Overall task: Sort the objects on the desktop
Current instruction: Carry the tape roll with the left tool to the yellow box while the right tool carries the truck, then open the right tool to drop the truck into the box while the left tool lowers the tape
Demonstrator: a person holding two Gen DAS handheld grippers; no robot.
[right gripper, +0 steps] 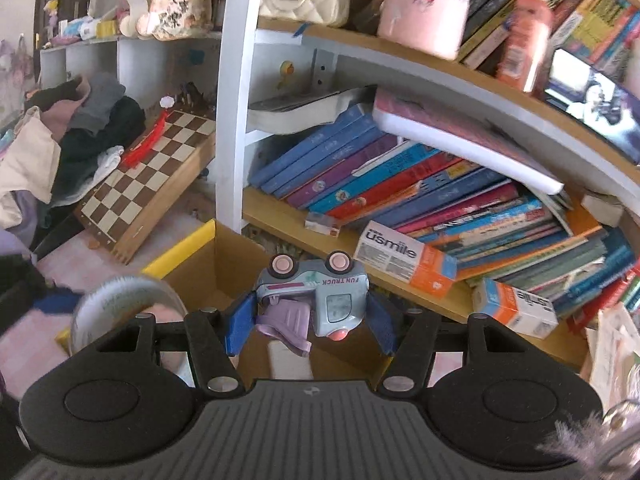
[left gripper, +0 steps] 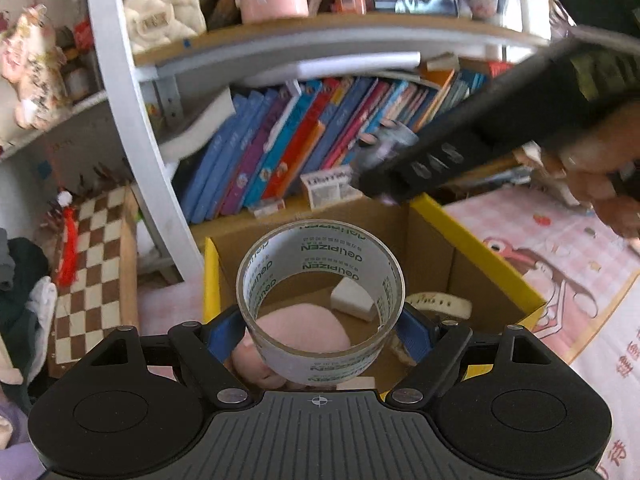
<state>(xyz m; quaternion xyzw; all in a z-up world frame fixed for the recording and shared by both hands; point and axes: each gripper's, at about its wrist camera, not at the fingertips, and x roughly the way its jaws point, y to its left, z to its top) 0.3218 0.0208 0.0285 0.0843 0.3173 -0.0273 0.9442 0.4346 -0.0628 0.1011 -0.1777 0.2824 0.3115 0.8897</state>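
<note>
My left gripper (left gripper: 320,332) is shut on a roll of clear tape (left gripper: 320,300) with green print, held by its sides above an open cardboard box (left gripper: 472,248) with yellow rims. Inside the box lie a pink plush (left gripper: 304,332), a white wedge (left gripper: 352,300) and a white strap (left gripper: 440,304). My right gripper (right gripper: 310,320) is shut on a pale blue toy truck (right gripper: 320,292) marked FUN TRUCK, held wheels-up over the far part of the same box (right gripper: 232,264). In the left wrist view the right gripper (left gripper: 380,184) crosses as a blurred black bar at upper right. In the right wrist view the tape roll (right gripper: 120,300) shows blurred at lower left.
A bookshelf (right gripper: 400,208) packed with leaning books stands just behind the box, with usmile cartons (right gripper: 404,256) on its ledge. A chessboard (right gripper: 152,176) leans at the left beside a clothes pile (right gripper: 80,136). A pink patterned mat (left gripper: 560,264) covers the desk to the right. A hand (left gripper: 600,184) holds the right tool.
</note>
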